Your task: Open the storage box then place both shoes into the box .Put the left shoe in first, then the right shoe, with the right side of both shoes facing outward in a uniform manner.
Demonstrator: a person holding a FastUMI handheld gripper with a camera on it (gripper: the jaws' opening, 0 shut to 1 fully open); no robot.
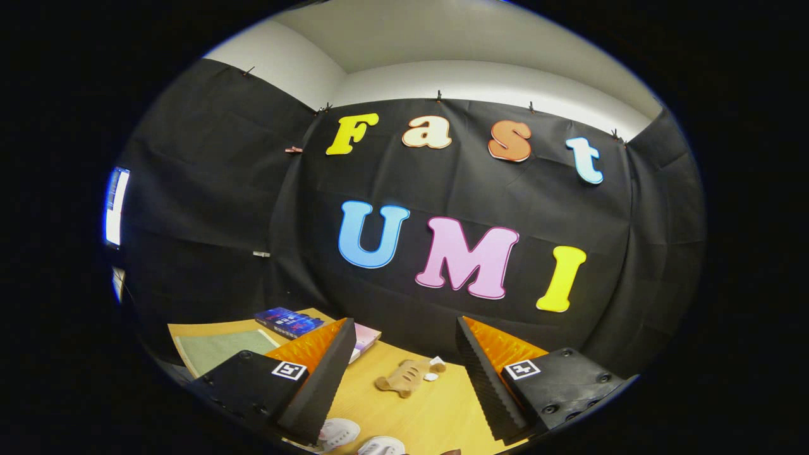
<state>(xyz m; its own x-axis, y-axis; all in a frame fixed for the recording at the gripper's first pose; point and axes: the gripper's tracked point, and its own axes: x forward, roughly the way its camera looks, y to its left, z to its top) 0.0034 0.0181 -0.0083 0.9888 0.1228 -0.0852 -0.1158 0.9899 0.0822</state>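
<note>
My gripper point(404, 347) is open, held above the wooden table point(436, 411) with nothing between its fingers. Two white shoes lie low between the fingers, close under them: one point(338, 433) by the left finger and the other point(381, 447) just right of it; both are partly cut off. I cannot tell which shoe is left or right.
A tan plush toy point(404, 377) with a small white piece lies on the table beyond the fingers. Past the left finger sit a green mat point(221, 349), a blue box point(289, 321) and a pink-white flat item point(365, 338). The black cloth wall stands close behind the table.
</note>
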